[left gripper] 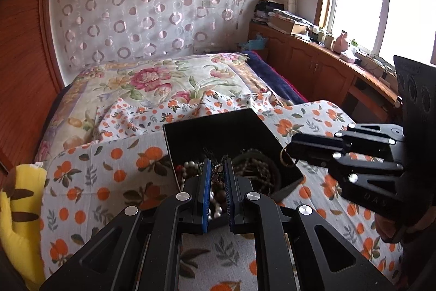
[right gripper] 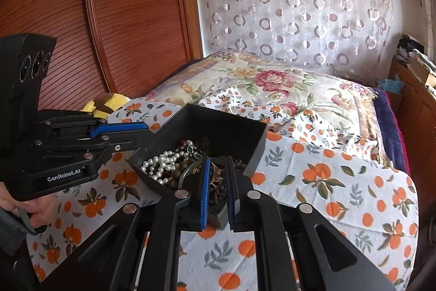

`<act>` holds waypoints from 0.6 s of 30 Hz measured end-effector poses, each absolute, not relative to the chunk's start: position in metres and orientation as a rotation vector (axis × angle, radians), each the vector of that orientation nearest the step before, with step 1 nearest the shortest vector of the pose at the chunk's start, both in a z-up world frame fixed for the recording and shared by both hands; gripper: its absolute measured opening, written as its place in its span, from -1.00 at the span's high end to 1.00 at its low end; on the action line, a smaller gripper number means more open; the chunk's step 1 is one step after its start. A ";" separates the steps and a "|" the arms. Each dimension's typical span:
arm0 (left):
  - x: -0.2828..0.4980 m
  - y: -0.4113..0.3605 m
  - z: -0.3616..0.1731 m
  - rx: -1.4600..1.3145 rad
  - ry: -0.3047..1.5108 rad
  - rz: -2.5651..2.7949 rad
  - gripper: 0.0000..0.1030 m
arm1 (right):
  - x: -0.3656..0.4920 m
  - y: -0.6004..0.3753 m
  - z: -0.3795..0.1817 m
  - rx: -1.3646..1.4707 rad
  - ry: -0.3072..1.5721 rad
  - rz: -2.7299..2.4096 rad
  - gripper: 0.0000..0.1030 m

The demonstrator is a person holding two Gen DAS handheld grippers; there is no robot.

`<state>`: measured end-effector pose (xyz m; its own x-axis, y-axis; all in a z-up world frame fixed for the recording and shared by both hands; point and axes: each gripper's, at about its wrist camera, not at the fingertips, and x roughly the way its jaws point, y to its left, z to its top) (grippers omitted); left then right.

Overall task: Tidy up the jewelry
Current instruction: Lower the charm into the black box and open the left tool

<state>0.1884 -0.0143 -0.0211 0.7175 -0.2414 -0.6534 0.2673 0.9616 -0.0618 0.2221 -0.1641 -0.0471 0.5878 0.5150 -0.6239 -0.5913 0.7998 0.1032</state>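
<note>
Jaws over jewelry (right gripper: pixel 174 168) in black box (right gripper: pixel 231 132).

Orange-print cloth (left gripper: pixel 90 176), yellow plush (left gripper: pixel 19 209), floral bedspread (right gripper: pixel 272 83)

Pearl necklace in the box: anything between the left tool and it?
Nothing visible. The left tool sits at the black box's near rim, with the pearl necklace exposed atop the jewelry pile just inside. Only the rim lies between them.
</note>
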 end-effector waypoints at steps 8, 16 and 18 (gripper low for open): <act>0.207 -0.015 -0.023 0.040 0.722 -0.279 0.83 | 0.229 -0.167 -0.053 -0.106 0.701 0.637 0.54; 0.225 -0.020 -0.021 0.054 0.717 -0.268 0.83 | 0.229 -0.173 -0.050 -0.099 0.695 0.624 0.54; 0.229 -0.021 -0.021 0.057 0.715 -0.261 0.83 | 0.228 -0.174 -0.049 -0.104 0.692 0.619 0.54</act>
<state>0.2290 -0.0209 -0.0212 0.7242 -0.2170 -0.6545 0.2557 0.9660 -0.0375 0.2279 -0.1741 -0.0487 0.5997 0.4990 -0.6256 -0.5659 0.8172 0.1093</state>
